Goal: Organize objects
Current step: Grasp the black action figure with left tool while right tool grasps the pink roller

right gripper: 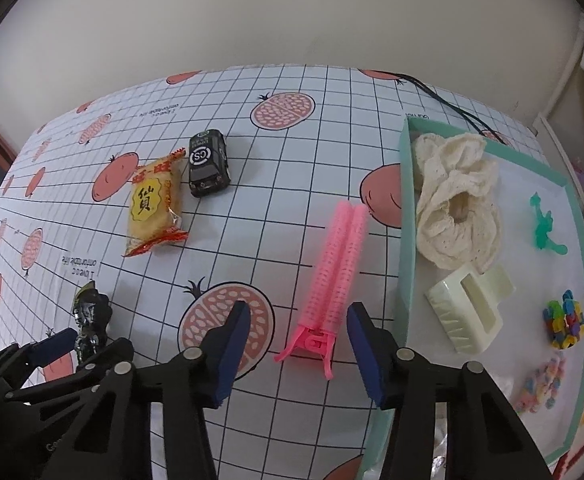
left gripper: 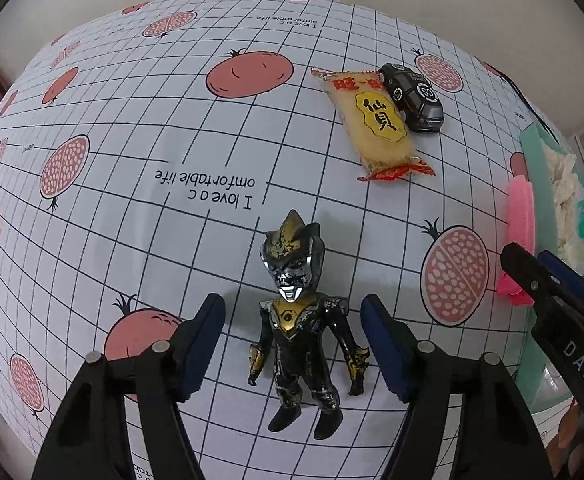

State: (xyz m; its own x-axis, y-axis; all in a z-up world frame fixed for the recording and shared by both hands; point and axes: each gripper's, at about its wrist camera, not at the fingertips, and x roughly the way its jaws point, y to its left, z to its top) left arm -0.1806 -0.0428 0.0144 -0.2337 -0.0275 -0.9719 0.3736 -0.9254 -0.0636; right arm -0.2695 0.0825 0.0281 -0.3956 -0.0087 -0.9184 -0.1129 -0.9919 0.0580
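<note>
Two grippers hang over a table [left gripper: 92, 128] covered in a grid-and-pomegranate cloth, both with jaws spread wide and nothing between the pads. The left gripper [left gripper: 292, 344] straddles a black-and-gold action figure [left gripper: 298, 328] that lies on its back on the cloth, its blue pads flanking the figure's arms without touching them. The right gripper [right gripper: 298, 350] brackets the hinge end of a pink hair roller clip [right gripper: 334, 276], again with a gap on each side. This clip lies just left of a teal tray [right gripper: 406, 216], the landmark at the right edge of the table. Inside the tray are a cream knitted cloth [right gripper: 456, 200], a cream claw hair clip [right gripper: 470, 310], a small green figurine [right gripper: 546, 226] and colourful beads [right gripper: 564, 322]. Well left of the tray, farther back, a yellow rice cracker packet [right gripper: 154, 208] lies beside a black toy car [right gripper: 208, 162], apparently touching it.
</note>
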